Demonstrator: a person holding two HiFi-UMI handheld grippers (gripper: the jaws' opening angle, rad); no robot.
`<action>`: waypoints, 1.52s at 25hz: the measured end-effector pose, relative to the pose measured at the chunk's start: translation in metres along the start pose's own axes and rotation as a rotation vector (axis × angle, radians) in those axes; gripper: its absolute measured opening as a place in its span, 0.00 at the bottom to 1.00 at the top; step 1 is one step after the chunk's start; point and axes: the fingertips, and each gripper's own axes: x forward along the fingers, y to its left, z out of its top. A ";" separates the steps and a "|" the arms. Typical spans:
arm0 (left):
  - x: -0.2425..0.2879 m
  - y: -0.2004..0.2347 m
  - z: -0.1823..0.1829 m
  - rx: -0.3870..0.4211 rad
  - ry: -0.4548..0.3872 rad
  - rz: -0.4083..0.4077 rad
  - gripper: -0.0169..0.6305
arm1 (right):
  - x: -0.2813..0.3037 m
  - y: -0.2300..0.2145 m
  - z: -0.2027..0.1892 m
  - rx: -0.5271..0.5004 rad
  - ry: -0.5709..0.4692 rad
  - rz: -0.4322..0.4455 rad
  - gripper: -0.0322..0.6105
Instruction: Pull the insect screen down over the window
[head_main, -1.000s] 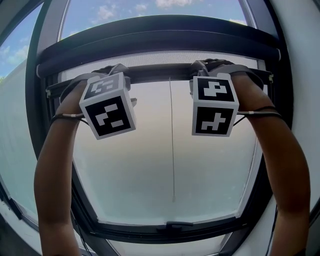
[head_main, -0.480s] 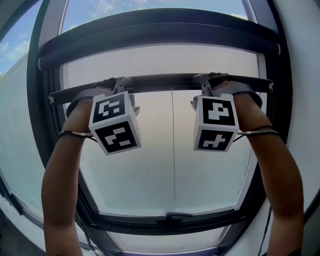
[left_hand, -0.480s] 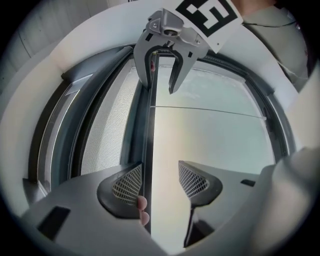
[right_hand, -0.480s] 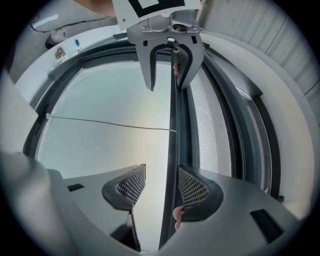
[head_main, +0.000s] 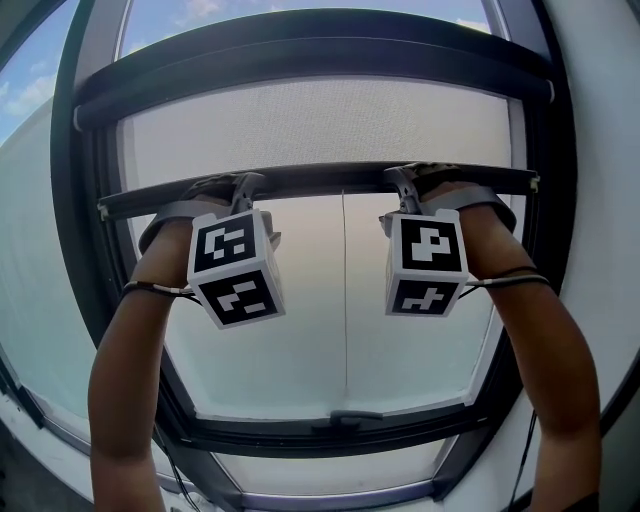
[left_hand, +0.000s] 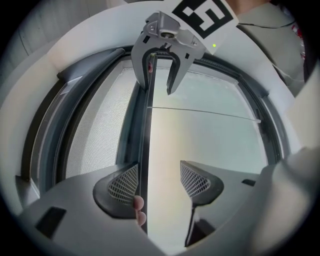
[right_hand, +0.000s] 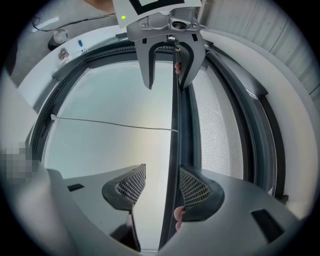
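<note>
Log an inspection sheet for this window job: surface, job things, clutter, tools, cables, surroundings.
surface: pane hazy, uncovered below the bar.
job's things: screen partly down, its mesh over the top of the window; bar level across the frame; cord hangs from the bar's middle.
clutter: small items on a white ledge, too small to tell.
tools: left tool jaws apart, just been opening, bar between them against one pad; right tool jaws apart, bar between them against one pad.
cables: thin wire at each wrist.
surroundings: sky with clouds through the upper glass.
</note>
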 end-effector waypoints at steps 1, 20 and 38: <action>0.000 -0.006 0.000 -0.006 -0.005 -0.021 0.41 | -0.001 0.005 0.001 -0.006 0.003 0.003 0.37; -0.016 -0.060 0.002 -0.016 -0.048 -0.173 0.41 | -0.018 0.056 0.009 0.049 0.036 0.109 0.37; -0.019 -0.138 0.002 -0.053 -0.104 -0.302 0.40 | -0.028 0.135 0.019 0.053 0.059 0.213 0.37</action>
